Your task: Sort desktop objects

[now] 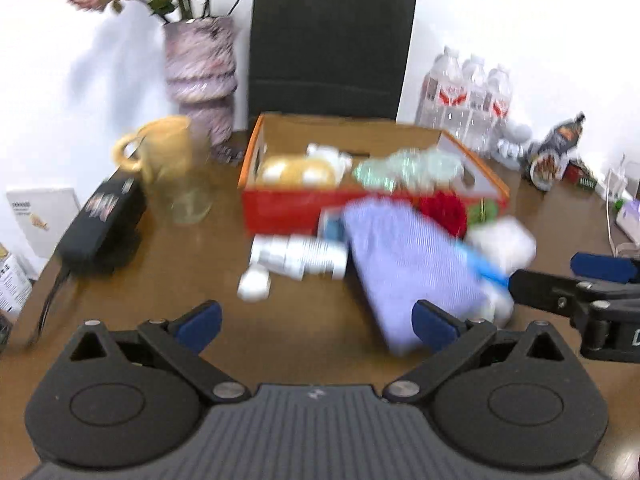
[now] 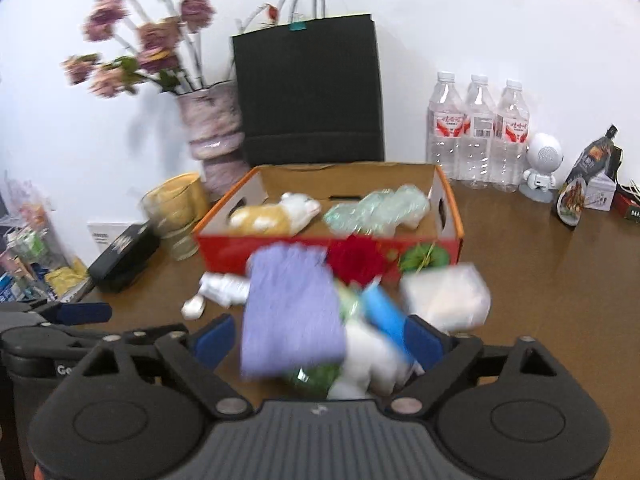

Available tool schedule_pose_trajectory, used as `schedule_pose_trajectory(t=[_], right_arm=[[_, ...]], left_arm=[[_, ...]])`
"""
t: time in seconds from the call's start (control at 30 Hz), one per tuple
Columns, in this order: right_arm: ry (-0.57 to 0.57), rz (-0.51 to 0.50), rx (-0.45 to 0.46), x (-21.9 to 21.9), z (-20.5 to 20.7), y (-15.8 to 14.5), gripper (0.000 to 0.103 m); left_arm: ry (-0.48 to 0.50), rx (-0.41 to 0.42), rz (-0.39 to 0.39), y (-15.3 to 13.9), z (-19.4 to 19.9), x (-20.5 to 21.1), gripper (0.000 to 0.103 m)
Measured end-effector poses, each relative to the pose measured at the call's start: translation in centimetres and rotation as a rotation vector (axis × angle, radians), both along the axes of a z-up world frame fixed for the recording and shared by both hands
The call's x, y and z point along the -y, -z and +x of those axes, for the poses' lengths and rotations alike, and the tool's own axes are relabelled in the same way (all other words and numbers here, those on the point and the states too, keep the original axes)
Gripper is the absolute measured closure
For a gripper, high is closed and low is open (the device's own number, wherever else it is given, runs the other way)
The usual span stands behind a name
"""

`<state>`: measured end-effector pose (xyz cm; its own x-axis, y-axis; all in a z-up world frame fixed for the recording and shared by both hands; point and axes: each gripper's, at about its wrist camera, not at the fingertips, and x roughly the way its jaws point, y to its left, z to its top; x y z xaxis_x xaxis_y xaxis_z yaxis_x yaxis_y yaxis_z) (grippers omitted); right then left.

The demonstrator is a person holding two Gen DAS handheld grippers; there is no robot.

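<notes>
Purple cloth (image 2: 294, 308): blurred, lying on the brown table (image 2: 540, 280) just in front of the red box (image 2: 280, 246), at the left of a heap of loose things.
Heap: a blue-and-white item (image 2: 384, 320), a white packet (image 2: 448, 296), a red flower (image 2: 356, 258) and something green (image 2: 424, 257); blur hides how they touch.
White bottle (image 1: 300, 254): on its side left of the cloth, a small white cap-like piece (image 1: 254, 282) near it.
Red box contents: a yellow-and-white soft item (image 2: 264, 216) at the left, a pale green wrapped item (image 2: 376, 208) at the right.
Right gripper (image 2: 320, 340): angled down over the heap, blue fingers (image 2: 214, 338) spread wide; cloth and white items lie between them, and contact cannot be told.
Left gripper (image 1: 316, 322): angled down at the table left of the cloth, fingers spread, nothing gripped; the right-hand pad overlaps the cloth's corner in the picture.
Behind the box: black paper bag (image 2: 308, 92) with a teal clip, vase (image 2: 212, 128) of dried pink flowers, yellow cup (image 1: 168, 148), black case (image 1: 104, 220).
Writing: three water bottles (image 2: 476, 132) carry red-and-white labels and a barcode, text too small to read; the letters "Ge" show on the left gripper's body in the right wrist view.
</notes>
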<state>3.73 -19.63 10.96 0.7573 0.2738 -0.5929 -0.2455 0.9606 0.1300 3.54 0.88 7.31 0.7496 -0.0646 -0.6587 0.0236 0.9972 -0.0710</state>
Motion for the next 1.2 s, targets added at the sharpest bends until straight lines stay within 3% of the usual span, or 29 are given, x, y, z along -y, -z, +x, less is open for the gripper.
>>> schedule_pose_trajectory(t=[0.2, 0.33, 0.5, 1.2], right_arm=[[0.064, 0.007, 0.004, 0.8, -3.7, 5.4, 0.009], [0.059, 0.002, 0.008, 0.4, -4.9, 7.7, 0.009], [0.045, -0.046, 0.023, -0.8, -5.1, 8.7, 0.009], [0.082, -0.072, -0.024, -0.6, -6.4, 9.8, 0.006]], left_arm=[[-0.086, 0.020, -0.003, 4.0, -4.1, -1.5, 0.000], [-0.076, 0.040, 0.011, 5.2, -5.0, -1.1, 0.000], [-0.034, 0.054, 0.073, 6.2, -5.3, 0.4, 0.000], [-0.002, 0.035, 0.099, 7.6, -5.5, 1.0, 0.000]])
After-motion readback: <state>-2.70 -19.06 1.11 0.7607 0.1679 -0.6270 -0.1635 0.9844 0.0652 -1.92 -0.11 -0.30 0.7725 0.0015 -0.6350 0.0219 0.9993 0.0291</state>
